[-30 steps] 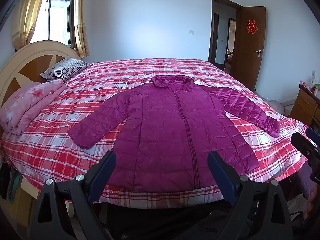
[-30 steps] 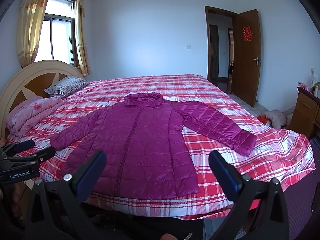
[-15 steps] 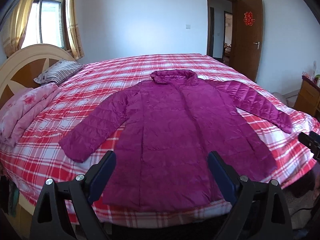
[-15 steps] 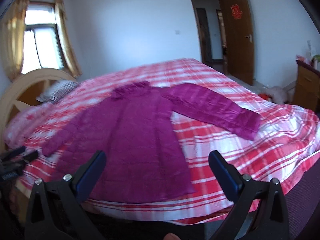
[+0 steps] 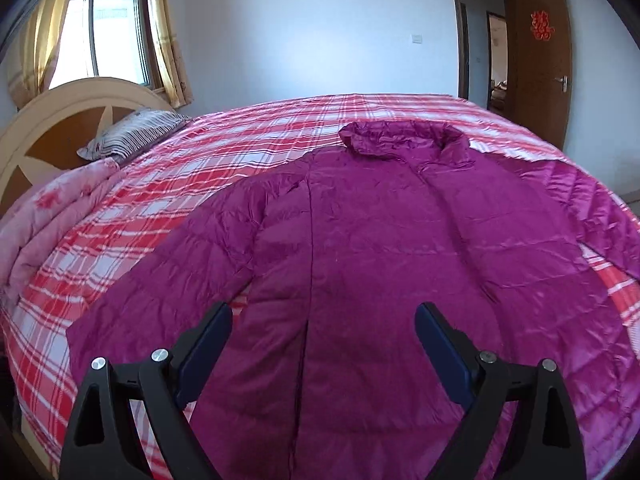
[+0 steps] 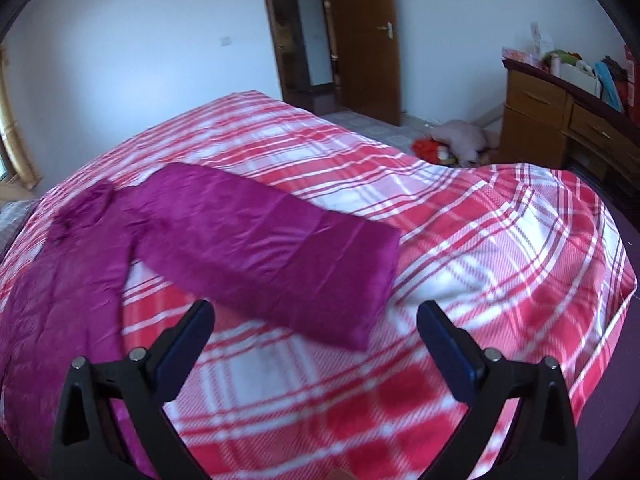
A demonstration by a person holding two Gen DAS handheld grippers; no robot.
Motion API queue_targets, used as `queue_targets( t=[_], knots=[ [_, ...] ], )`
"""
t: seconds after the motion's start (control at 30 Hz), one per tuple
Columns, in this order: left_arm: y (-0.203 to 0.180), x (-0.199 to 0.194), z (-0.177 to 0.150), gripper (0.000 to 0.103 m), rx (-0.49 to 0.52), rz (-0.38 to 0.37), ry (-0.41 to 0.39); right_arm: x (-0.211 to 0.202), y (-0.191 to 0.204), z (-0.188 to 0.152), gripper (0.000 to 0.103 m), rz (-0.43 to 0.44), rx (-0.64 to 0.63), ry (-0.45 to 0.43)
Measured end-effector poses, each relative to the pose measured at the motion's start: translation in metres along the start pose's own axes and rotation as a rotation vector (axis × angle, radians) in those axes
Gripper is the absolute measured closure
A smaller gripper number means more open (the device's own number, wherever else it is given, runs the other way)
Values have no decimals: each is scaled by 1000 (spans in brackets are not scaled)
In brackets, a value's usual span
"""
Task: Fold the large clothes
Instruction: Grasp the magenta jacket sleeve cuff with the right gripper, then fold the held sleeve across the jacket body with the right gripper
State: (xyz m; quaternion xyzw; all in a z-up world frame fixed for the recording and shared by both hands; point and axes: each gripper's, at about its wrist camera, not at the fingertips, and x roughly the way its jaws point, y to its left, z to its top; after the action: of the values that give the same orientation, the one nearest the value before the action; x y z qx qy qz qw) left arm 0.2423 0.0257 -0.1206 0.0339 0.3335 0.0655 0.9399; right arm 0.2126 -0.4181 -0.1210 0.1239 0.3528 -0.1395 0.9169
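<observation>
You've brought both grippers lower and closer. The red plaid bed carries the purple jacket spread flat. Your left gripper and right gripper gape wide, empty. No readable writing.

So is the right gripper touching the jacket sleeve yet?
Apart. The right wrist view shows the right gripper open, with bare plaid bedspread between its fingers and the sleeve lying ahead of them.

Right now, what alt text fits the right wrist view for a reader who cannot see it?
The open right gripper hovers above a purple jacket sleeve stretched out flat on a red plaid bed, holding nothing. Behind stand a wooden door and a cluttered dresser.
</observation>
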Motion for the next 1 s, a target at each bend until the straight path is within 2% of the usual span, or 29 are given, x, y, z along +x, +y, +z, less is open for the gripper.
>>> queue_targets(
  t=[0.07,0.13,0.2,0.27,0.3,0.33,0.37,0.47,0.57,0.73,0.9,1.0],
  knots=[
    [-4,15,0,10,13,22,6,23,-8,11,12,-31,13,36],
    [-6,30,-3,10,23,40,27,46,-12,19,15,-66,11,77],
    [-5,45,-11,10,22,50,64,66,-15,21,23,-108,4,121],
    [-5,55,-17,10,18,51,83,82,-16,18,41,-99,2,160],
    [-5,57,-20,10,15,49,84,85,-14,17,42,-83,-9,164],
    [-5,57,-23,10,9,46,76,84,-10,16,49,-88,-28,158],
    [-4,57,-24,10,3,44,68,81,-8,16,65,-73,-42,151],
    [-5,57,-27,9,2,45,63,74,-6,18,82,-13,-58,147],
    [-2,61,-29,2,-26,51,72,62,-8,27,85,6,-55,117],
    [7,67,-27,1,-80,-1,105,23,5,65,87,-5,-85,-17],
    [5,66,-30,1,-79,1,85,-24,48,107,87,18,-184,-160],
    [7,65,-31,1,-87,-9,79,-52,90,124,87,44,-273,-246]
  ],
)
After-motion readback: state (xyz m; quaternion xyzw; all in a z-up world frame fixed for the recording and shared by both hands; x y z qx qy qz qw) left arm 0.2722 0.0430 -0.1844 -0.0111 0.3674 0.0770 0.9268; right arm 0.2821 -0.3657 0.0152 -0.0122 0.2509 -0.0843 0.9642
